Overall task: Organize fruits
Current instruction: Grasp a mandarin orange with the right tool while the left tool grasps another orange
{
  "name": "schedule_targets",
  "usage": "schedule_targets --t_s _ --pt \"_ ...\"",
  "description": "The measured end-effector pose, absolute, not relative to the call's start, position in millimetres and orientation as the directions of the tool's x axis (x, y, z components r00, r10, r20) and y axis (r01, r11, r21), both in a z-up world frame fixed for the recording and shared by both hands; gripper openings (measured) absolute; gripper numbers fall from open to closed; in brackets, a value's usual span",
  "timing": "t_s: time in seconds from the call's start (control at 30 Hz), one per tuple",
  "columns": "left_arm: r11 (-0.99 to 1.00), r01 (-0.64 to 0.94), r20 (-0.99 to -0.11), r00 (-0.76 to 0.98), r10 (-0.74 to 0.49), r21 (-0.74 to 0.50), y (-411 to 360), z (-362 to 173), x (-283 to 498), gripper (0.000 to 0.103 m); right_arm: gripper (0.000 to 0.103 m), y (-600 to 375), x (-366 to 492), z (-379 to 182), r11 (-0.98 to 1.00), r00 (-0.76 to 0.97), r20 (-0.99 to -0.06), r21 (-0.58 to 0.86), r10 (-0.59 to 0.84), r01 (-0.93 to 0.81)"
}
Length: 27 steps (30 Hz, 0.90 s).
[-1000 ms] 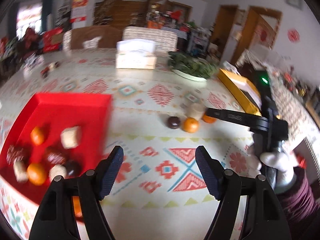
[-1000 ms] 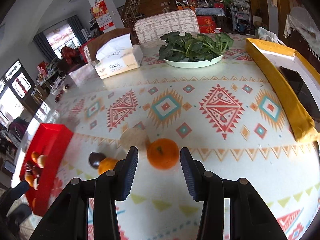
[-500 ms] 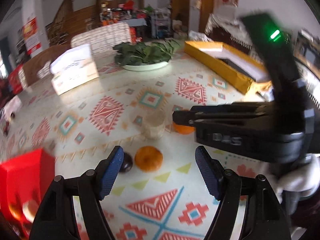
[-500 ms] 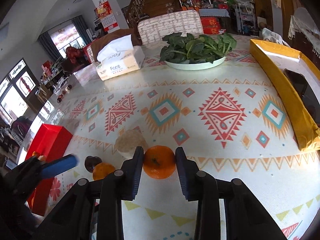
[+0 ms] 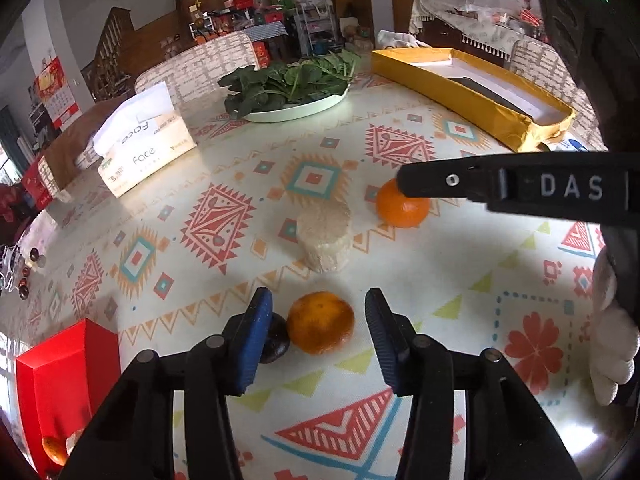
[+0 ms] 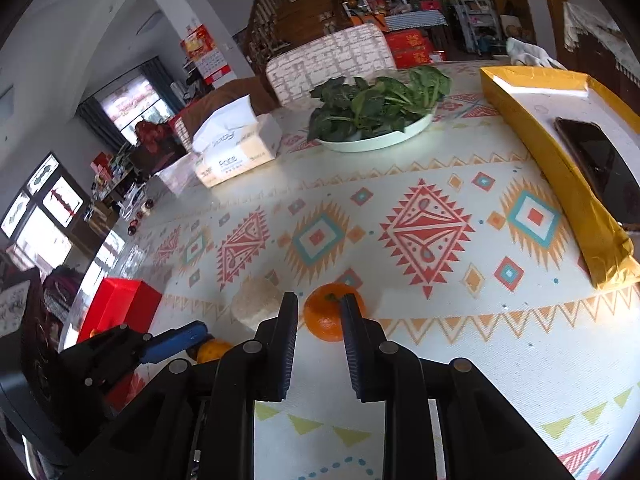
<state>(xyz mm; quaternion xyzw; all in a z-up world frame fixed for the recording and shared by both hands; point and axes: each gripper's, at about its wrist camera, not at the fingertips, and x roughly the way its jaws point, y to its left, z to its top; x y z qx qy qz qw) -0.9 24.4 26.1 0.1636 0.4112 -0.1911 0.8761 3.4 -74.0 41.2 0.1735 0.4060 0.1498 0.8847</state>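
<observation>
On the patterned tablecloth (image 5: 224, 152), a far tangerine (image 6: 326, 314) is clamped by the right gripper (image 6: 319, 320). A near tangerine (image 5: 320, 322) is straddled, untouched, by the left gripper (image 5: 316, 336), whose jaws have just been closing.

Dark fruit (image 5: 276, 343) and beige block (image 5: 324, 238) crowding the near orange (image 5: 321, 322).

I am at home: my table (image 6: 460, 320) holds greens (image 6: 380, 104) and tissues (image 6: 236, 152); stairs (image 5: 116, 52) stand behind it.
</observation>
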Motion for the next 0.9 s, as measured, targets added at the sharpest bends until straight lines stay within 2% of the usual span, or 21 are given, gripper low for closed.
schedule_targets --t_s 0.17,0.27,0.33,0.63,0.9 --pt "0.853 0.497 -0.788 0.584 -0.195 0.157 11.7 22.1 -0.6 0.053 0.026 -92.2 6.5 39.3 0.876 0.654 -0.638 0.476 0.407 -0.081" --pt "0.844 0.505 -0.788 0.587 -0.185 0.178 7.3 21.7 -4.9 0.031 0.038 -94.8 9.7 35.0 0.861 0.647 -0.631 0.502 0.429 -0.083" --pt "0.852 0.511 -0.795 0.561 -0.230 0.113 14.1 24.7 -5.7 0.031 0.042 -88.9 12.2 32.3 0.868 0.636 -0.641 0.488 0.429 -0.094" --pt "0.889 0.456 -0.765 0.585 -0.270 0.035 39.5 39.5 -28.0 0.031 0.042 -50.8 17.8 23.9 0.934 0.600 -0.721 0.325 0.345 -0.147" --pt "0.938 0.343 -0.709 0.650 -0.274 -0.047 77.8 65.1 -51.0 0.031 0.038 -56.5 14.2 22.0 0.942 0.613 -0.724 0.315 0.316 -0.113"
